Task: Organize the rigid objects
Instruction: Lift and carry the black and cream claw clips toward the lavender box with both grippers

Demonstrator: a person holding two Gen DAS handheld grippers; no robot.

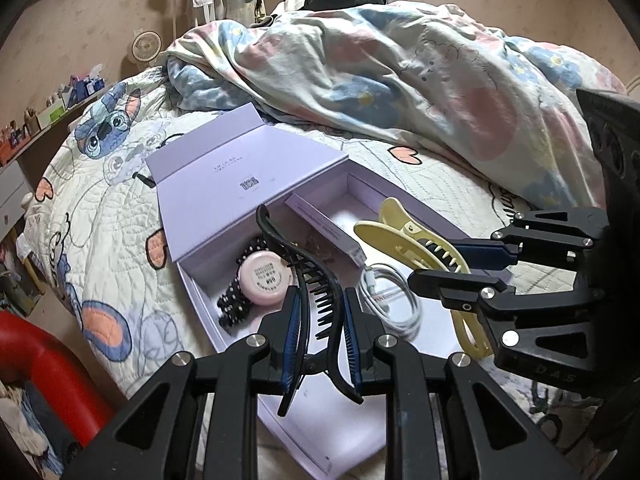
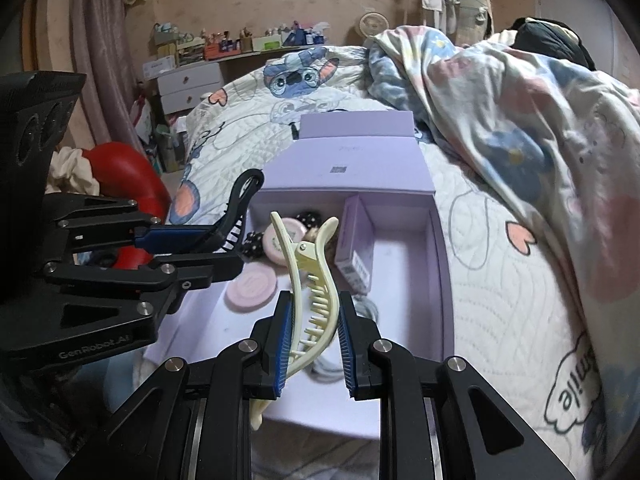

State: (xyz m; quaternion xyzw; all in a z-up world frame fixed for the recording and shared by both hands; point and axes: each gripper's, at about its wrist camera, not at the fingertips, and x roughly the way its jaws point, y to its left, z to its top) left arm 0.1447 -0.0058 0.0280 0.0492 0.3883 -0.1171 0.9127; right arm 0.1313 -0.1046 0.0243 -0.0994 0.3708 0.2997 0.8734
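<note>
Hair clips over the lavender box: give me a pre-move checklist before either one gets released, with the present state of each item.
1. Left gripper shut on the black hair clip: ok.
2. Right gripper shut on the yellow hair clip: ok.
3. Lavender box open, lid folded back: ok.
4. Both clips held above the box: ok.
5. Bare floor inside for the clips: ok on the near side; the far end holds a pink compact, a white cable and a small carton.
6. Grippers apart from each other: ok, a gap shows in both views.
</note>
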